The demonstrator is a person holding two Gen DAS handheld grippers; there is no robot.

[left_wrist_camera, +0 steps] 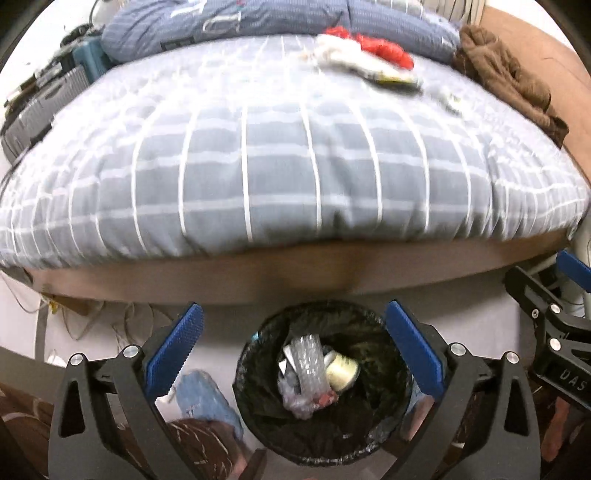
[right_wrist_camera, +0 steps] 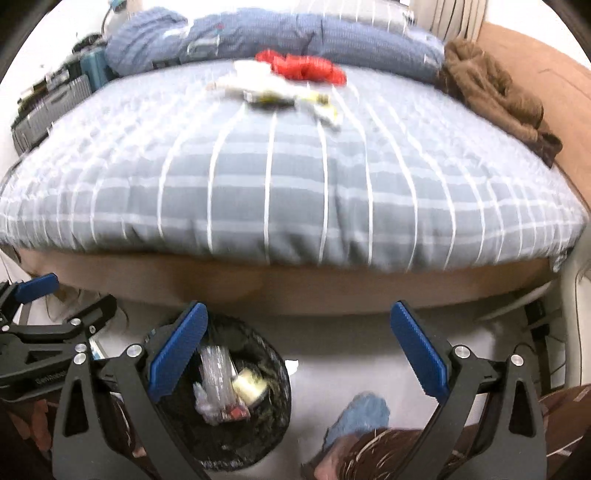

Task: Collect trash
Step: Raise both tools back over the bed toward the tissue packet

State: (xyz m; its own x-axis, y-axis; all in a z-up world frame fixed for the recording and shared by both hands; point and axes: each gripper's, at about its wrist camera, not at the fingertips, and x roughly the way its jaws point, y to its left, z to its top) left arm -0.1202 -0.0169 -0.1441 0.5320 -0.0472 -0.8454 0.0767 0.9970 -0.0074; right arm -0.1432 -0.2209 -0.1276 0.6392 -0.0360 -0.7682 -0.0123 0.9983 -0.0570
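Bin: a round, black-lined bin stands on the pale floor right below the left gripper, between its blue pads; in the right wrist view it sits behind the right gripper's left pad.
Bin contents: a crumpled clear plastic wrapper, a pale cup lying on its side and touching the wrapper, and a small red scrap beneath them.
Left gripper: jaws spread wide, nothing between the pads.
Right gripper: jaws spread wide too, empty, over bare floor just right of the bin.
Trash: white and yellow wrappers beside a red bundle lie far ahead of both grippers, on the far part of the bed.
Bed: a grey checked duvet fills the view ahead; its brown frame runs between the bin and the trash.
Around: blue pillows behind the trash, a brown cloth at the bed's right edge, a blue slipper on the floor near the bin.
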